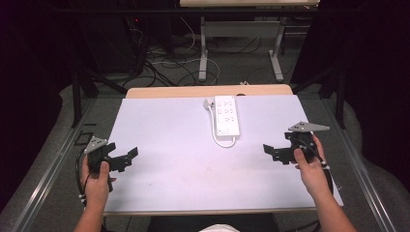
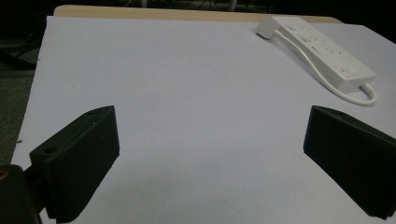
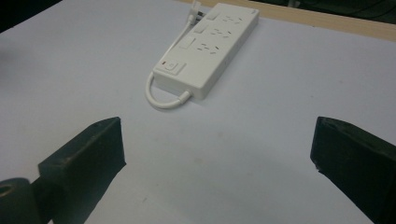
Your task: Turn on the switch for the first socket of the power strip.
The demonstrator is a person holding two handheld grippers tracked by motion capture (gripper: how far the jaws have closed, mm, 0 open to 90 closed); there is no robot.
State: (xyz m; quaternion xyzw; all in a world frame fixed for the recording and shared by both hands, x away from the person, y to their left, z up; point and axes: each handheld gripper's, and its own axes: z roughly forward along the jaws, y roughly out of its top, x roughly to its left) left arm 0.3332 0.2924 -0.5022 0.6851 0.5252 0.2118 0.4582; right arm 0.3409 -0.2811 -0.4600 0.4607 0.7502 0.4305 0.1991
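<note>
A white power strip (image 1: 227,116) lies at the far middle of the white-covered table (image 1: 169,140), its cord looped at the near end and its plug (image 1: 209,103) beside its far left corner. My left gripper (image 1: 122,153) is held low near the table's left edge, open, with nothing between its jaws. My right gripper (image 1: 272,152) hovers near the right edge, also open and empty. The left gripper (image 2: 211,122) looks toward the power strip (image 2: 327,51) at its upper right. The right gripper (image 3: 217,133) faces the power strip (image 3: 210,51) straight ahead, switch end nearest.
The wooden table edge (image 1: 193,91) shows past the white cover at the back. Beyond it are floor cables (image 1: 164,63) and the legs of another table (image 1: 203,53). Metal rails (image 1: 53,164) run along both sides.
</note>
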